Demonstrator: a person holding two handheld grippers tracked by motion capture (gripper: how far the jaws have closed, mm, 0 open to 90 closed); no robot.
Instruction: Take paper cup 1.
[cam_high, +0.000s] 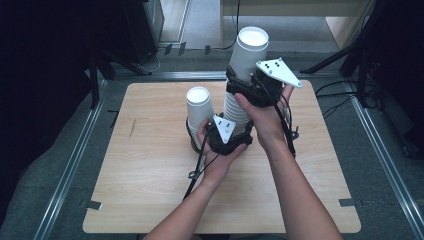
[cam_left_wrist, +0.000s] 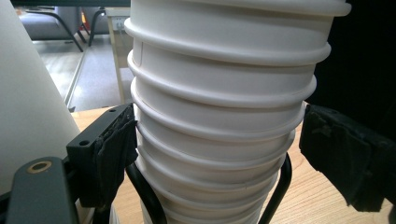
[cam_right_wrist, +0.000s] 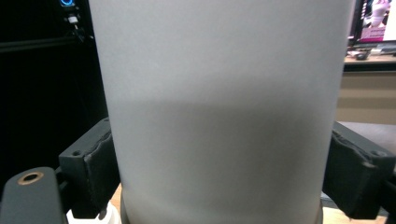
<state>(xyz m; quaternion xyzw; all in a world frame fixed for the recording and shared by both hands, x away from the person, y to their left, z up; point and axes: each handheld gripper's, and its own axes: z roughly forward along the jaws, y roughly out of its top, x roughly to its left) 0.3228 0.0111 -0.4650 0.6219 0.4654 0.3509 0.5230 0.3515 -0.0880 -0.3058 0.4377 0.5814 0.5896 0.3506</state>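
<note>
Apparently the right gripper (cam_high: 250, 80) pinches the top white paper cup (cam_high: 248, 52) to lift it from the tall stack of white ribbed paper cups (cam_high: 235, 107) on the light wooden table (cam_high: 150, 175). The left gripper (cam_high: 220, 135) stands spread around the stack's base, one pad touching, perhaps to steady it.

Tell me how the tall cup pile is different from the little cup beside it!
The tall stack is many upside-down cups nested, ridged with rims; the single cup is one smooth cup. The tall stack rises much higher. The right tongs grip the stack's top cup; the left tongs sit beside the single cup. Both are white paper, upside down.
</note>
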